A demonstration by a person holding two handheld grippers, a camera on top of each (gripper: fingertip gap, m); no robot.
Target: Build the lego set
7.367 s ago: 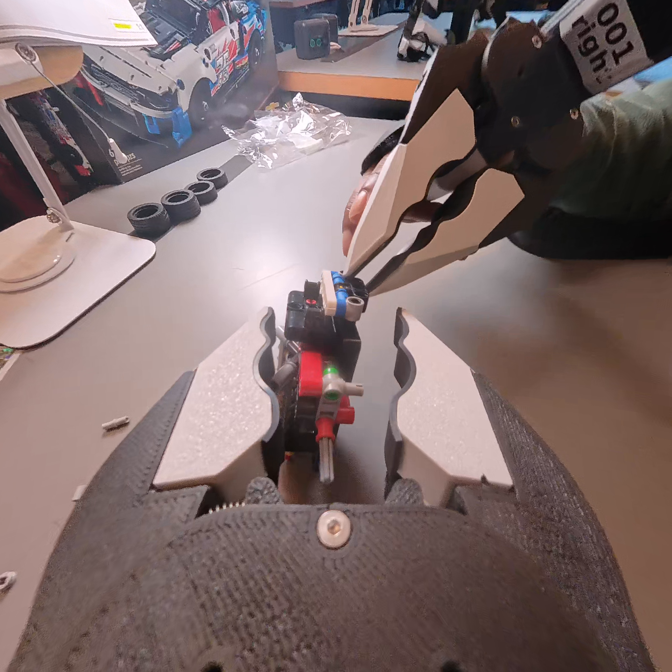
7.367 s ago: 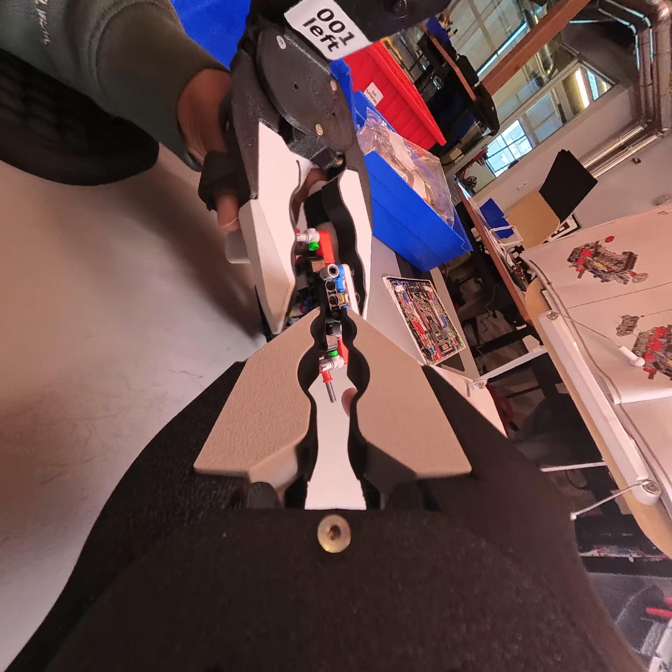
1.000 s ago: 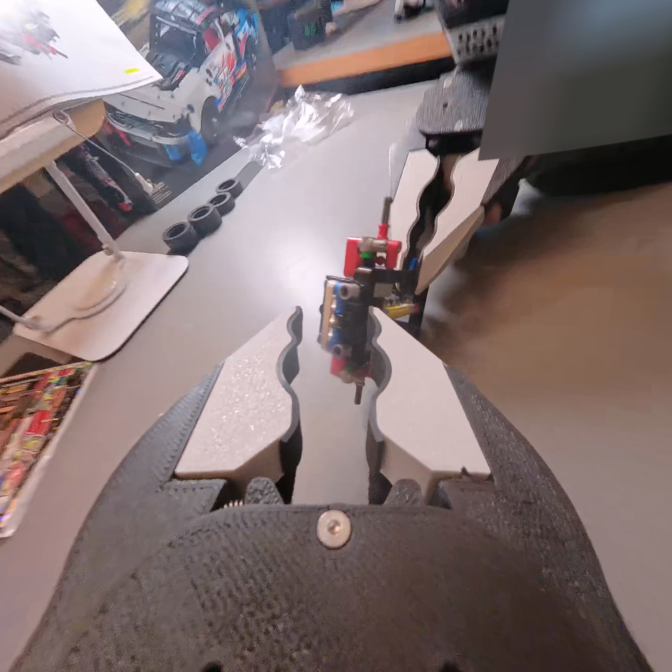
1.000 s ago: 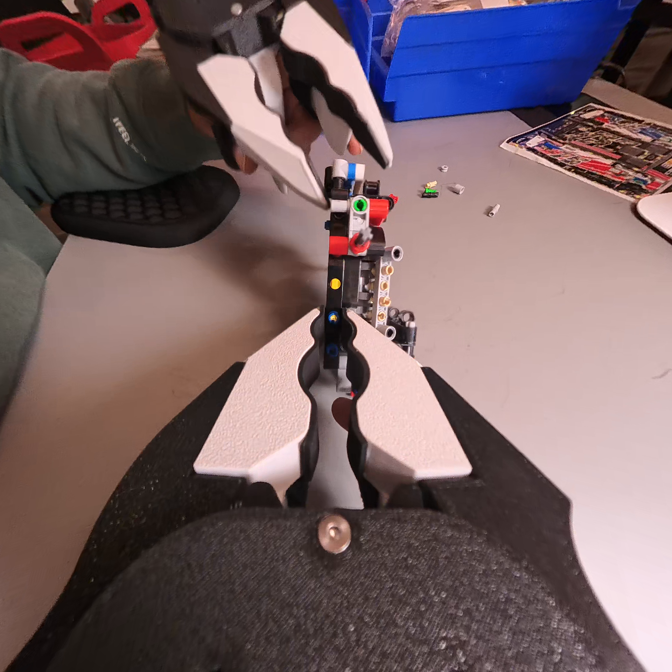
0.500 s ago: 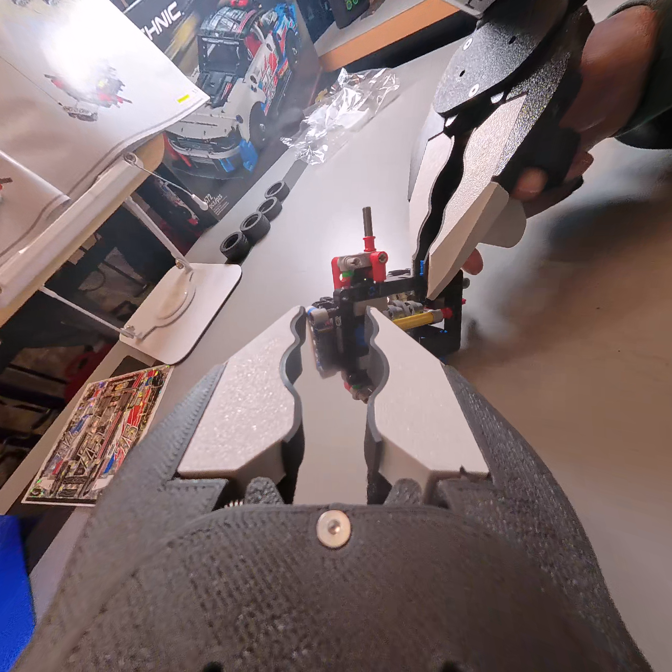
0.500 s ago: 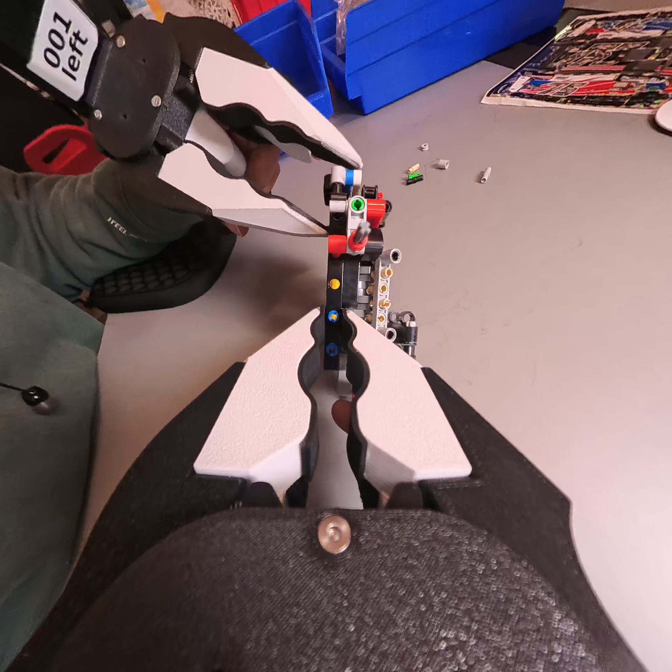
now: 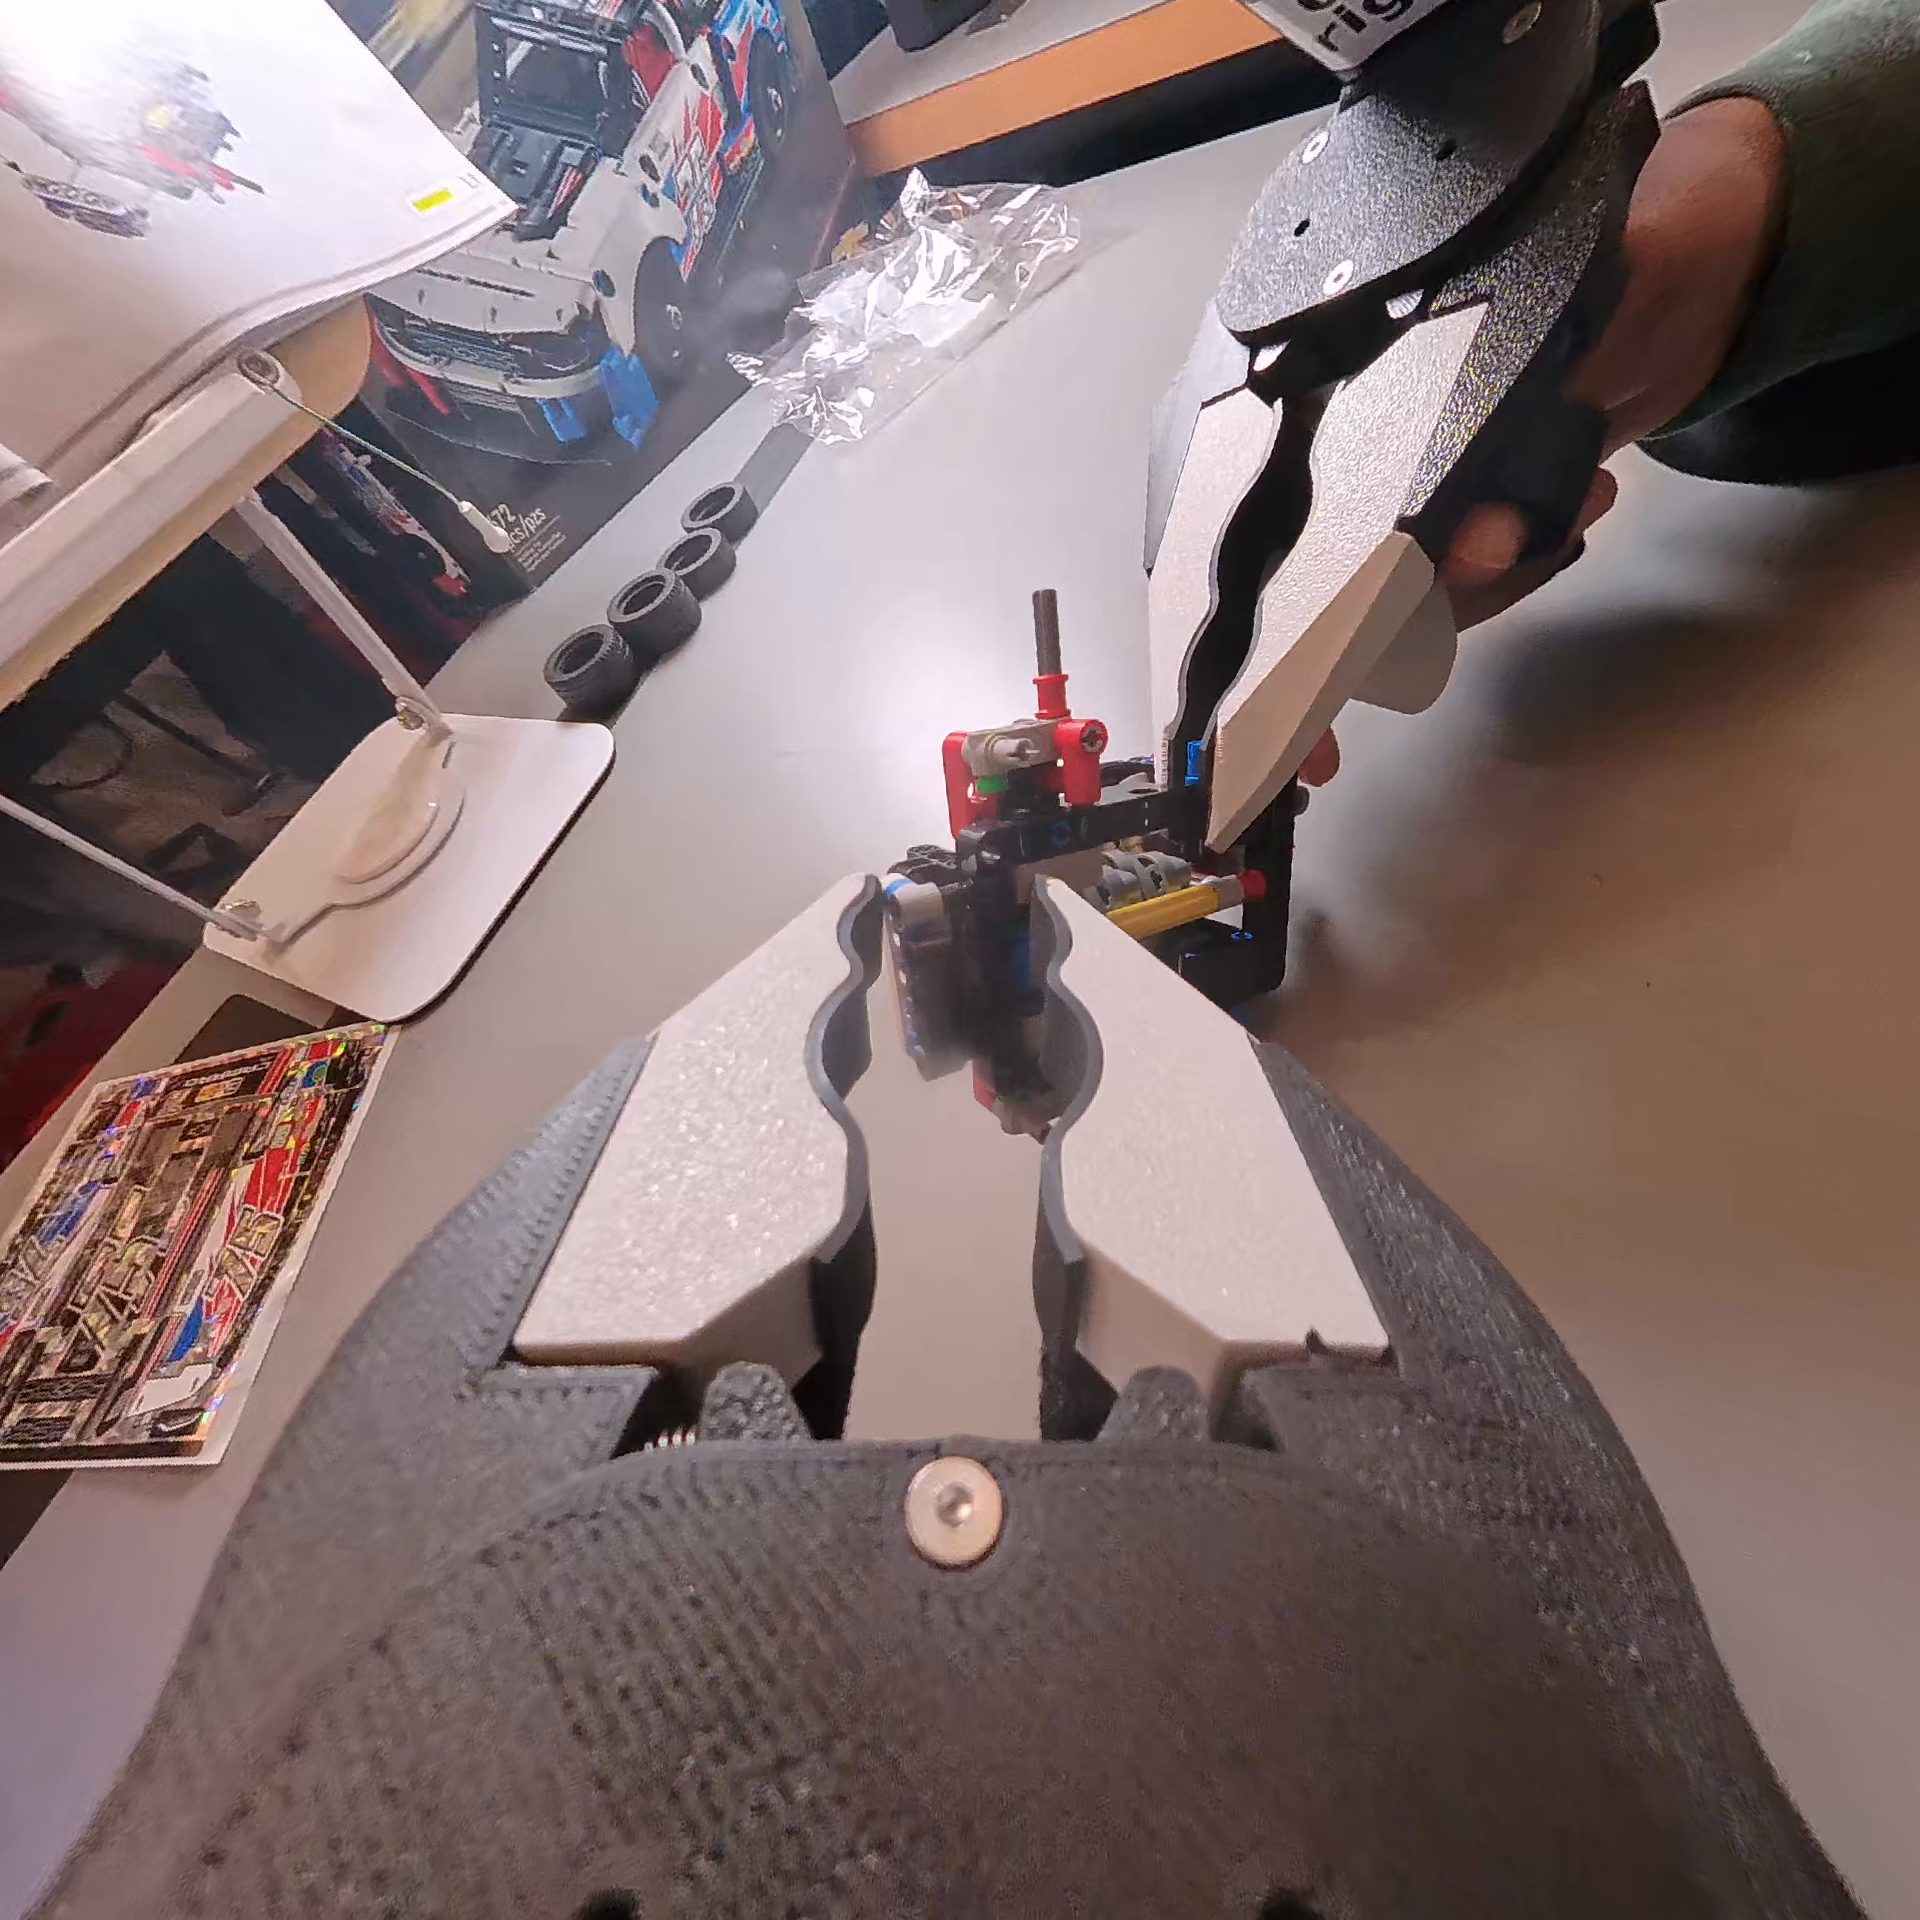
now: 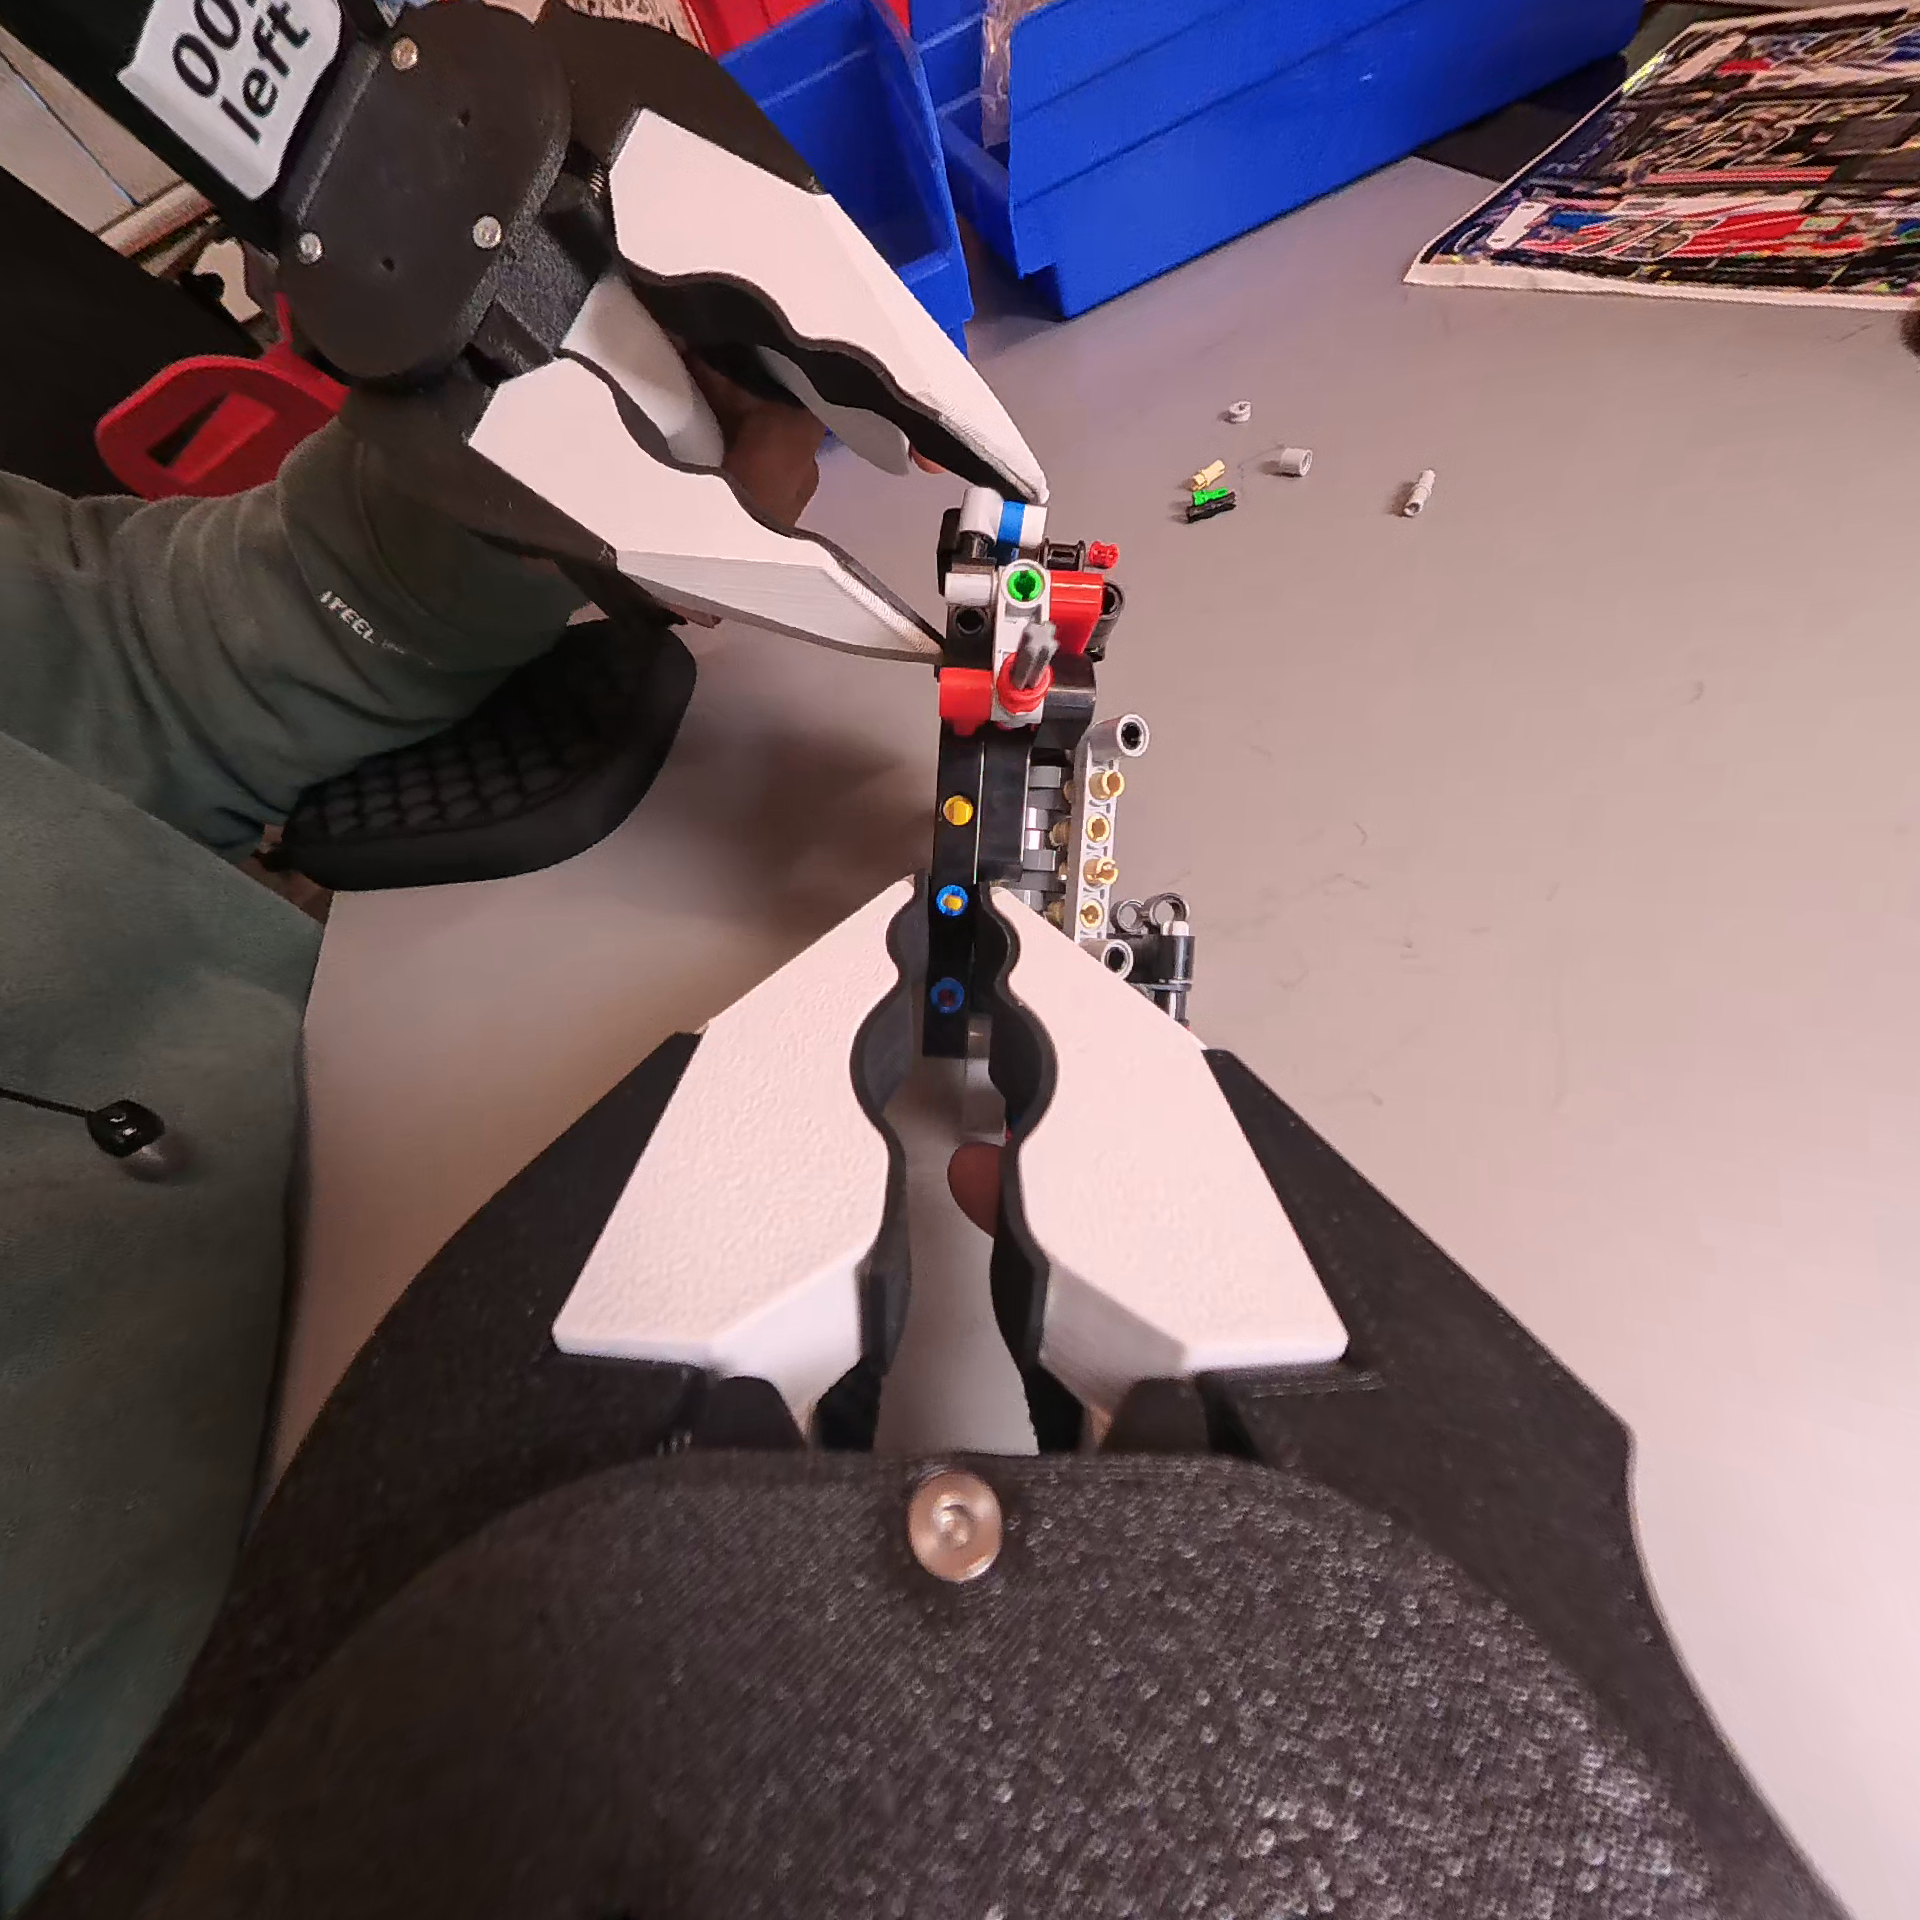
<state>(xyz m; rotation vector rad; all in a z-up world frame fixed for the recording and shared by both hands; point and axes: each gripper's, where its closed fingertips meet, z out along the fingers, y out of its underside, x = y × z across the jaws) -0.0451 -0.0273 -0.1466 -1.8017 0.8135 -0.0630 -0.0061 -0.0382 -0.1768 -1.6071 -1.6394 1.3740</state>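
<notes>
A small lego assembly (image 8: 961,831) of black beams with red, blue, grey and yellow parts stands upright just above the grey table. My right gripper (image 8: 958,902) is shut on its lower black beam. My left gripper (image 8: 987,569) comes in from the upper left, its tips closed around the white-and-blue top end. In the left wrist view the assembly (image 7: 1023,769) sits between the left gripper's (image 7: 954,914) fingers, a dark axle pointing up from its red part. The right gripper (image 7: 1195,800) clamps the black beam from the upper right there.
Several black tyres (image 7: 649,613), the lego box (image 7: 582,208), a clear plastic bag (image 7: 914,281) and a booklet stand (image 7: 416,862) lie to the left. A sticker sheet (image 7: 156,1236) is near the edge. Blue bins (image 8: 1247,135) and loose small parts (image 8: 1247,468) lie beyond. Across from one pair of fingers to the other is roughly 6 centimeters.
The assembly has passed from my left gripper's hold to my right gripper's and now stands upright. Over the last second my left gripper has moved in and closed on its top end.
</notes>
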